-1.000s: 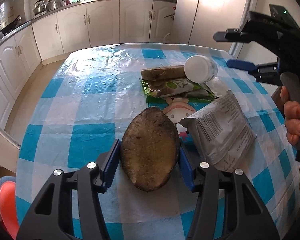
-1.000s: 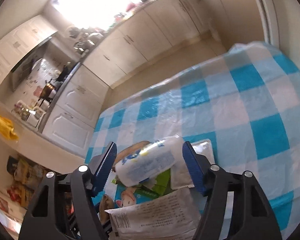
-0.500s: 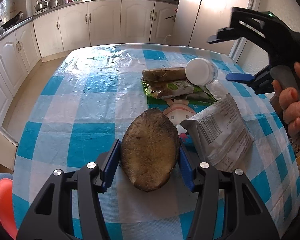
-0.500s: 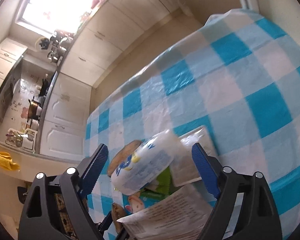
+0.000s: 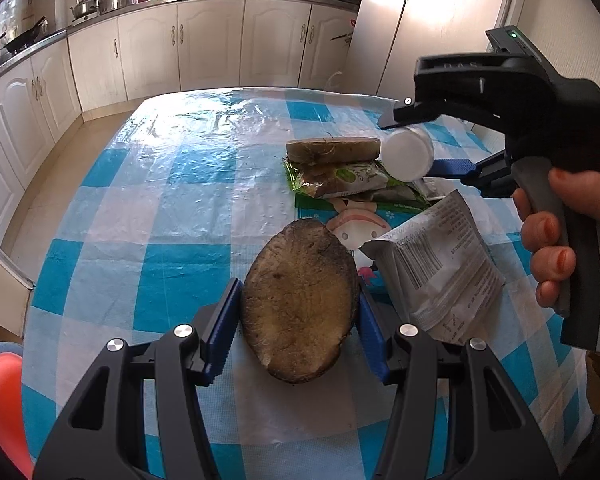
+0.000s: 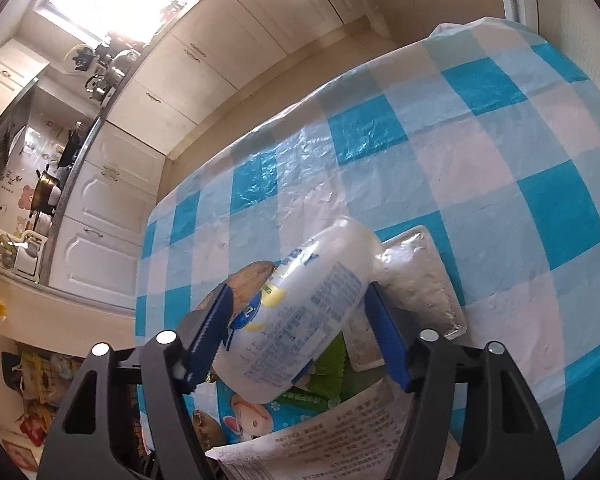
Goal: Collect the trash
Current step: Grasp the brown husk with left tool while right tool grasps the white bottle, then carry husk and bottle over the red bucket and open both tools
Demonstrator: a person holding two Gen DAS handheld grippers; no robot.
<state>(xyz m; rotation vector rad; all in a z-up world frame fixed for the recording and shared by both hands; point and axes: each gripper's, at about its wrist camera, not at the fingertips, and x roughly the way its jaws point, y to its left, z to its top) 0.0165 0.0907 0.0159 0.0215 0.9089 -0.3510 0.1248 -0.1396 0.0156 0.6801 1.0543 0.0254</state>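
Left gripper (image 5: 298, 316) jaws holding brown slice (image 5: 299, 300), lower centre. Right gripper (image 6: 298, 334) jaws around bottle (image 6: 300, 316), seemingly gripping. Pickup step; next, lift bottle off bench (image 6: 480, 168).

Open tablecloth (image 5: 148, 200) leftward (wrappers (image 5: 440, 264) crowding right)

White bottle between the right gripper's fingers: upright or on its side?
On its side. The white bottle lies slanted across the wrappers, its base facing the left camera.
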